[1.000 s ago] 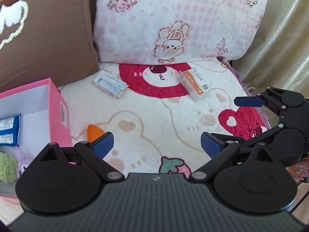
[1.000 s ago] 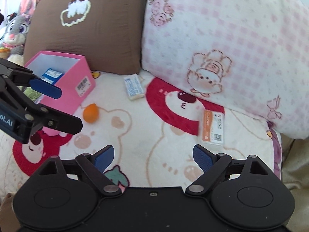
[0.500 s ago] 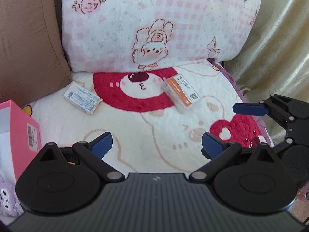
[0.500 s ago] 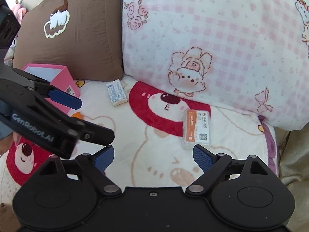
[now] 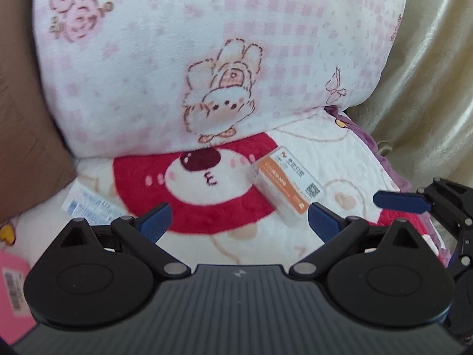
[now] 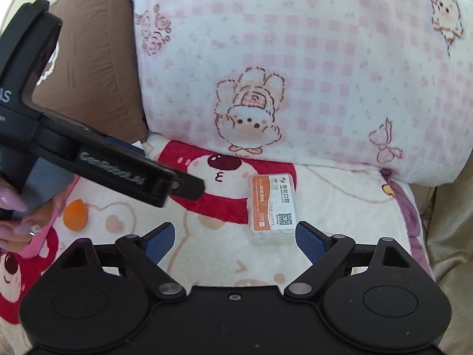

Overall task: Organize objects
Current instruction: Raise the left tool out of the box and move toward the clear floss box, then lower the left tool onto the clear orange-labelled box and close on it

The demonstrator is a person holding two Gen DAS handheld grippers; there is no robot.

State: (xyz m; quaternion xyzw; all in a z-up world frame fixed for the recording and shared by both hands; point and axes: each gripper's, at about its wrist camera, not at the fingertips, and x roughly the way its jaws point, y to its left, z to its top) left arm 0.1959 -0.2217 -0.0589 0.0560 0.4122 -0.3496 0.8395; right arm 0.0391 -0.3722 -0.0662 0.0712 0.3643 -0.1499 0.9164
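Note:
A clear plastic box with an orange and white label [image 5: 288,185] lies on the bear-print blanket, also in the right wrist view [image 6: 272,207]. My left gripper [image 5: 238,222] is open and empty, just short of the box. My right gripper [image 6: 233,238] is open and empty, the box lying just ahead near its right finger. A white and blue packet [image 5: 88,204] lies at the left, partly hidden by my left finger. An orange egg-shaped thing [image 6: 75,214] lies at the left. A corner of the pink box [image 5: 11,284] shows at lower left.
A pink checked pillow [image 5: 207,53] and a brown cushion [image 6: 97,59] stand behind the blanket. Beige fabric [image 5: 434,88] rises at the right. The left gripper's body [image 6: 97,165] crosses the right wrist view at the left.
Both grippers have moved forward and to the right toward the labelled box. The pink box has slid almost out of the left view. Both grippers stay open.

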